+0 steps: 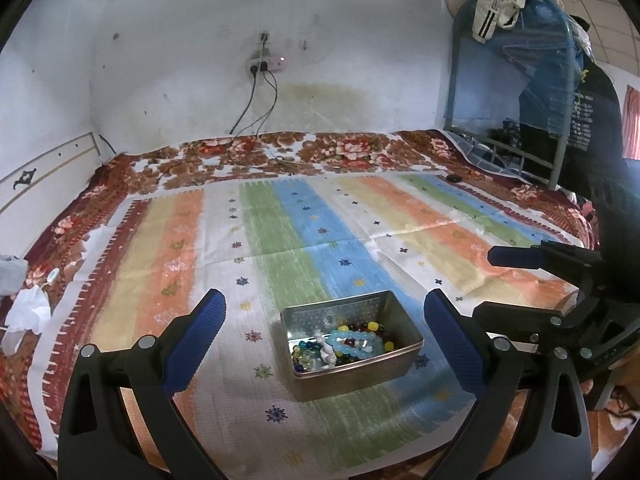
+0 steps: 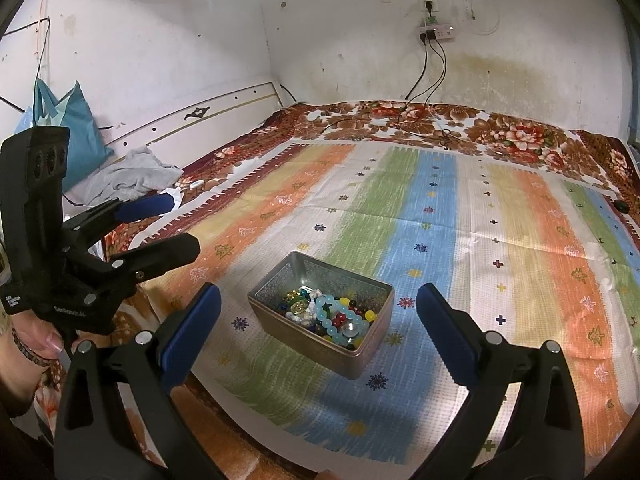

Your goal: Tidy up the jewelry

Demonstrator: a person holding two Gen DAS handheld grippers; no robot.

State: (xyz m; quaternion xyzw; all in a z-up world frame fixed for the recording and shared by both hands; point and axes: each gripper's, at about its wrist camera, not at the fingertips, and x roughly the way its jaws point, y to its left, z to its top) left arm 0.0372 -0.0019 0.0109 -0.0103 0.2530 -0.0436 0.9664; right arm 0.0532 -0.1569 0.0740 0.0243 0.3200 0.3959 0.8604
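Note:
A rectangular metal tin (image 1: 352, 372) sits open on the striped cloth, holding a heap of beaded jewelry (image 1: 352, 340): a pale blue bead bracelet, yellow, red and dark beads, some white pieces. In the left wrist view my left gripper (image 1: 325, 296) is open, with its blue pads either side of the tin and a little above it. My right gripper (image 1: 484, 284) stands open to the right. In the right wrist view the tin (image 2: 320, 344) and its beads (image 2: 336, 312) lie between the fingers of my open right gripper (image 2: 319, 290). My left gripper (image 2: 185, 224) hangs open at the left, held by a hand (image 2: 32, 340).
The striped cloth (image 1: 280, 240) covers a floral blanket (image 1: 340, 148) on a bed against a white wall. Cables (image 1: 256, 112) drop from a power strip onto the blanket. A small black round object (image 1: 453, 178) lies far right. A grey garment (image 2: 132, 176) lies by the headboard. A metal bed frame (image 1: 560, 148) stands at right.

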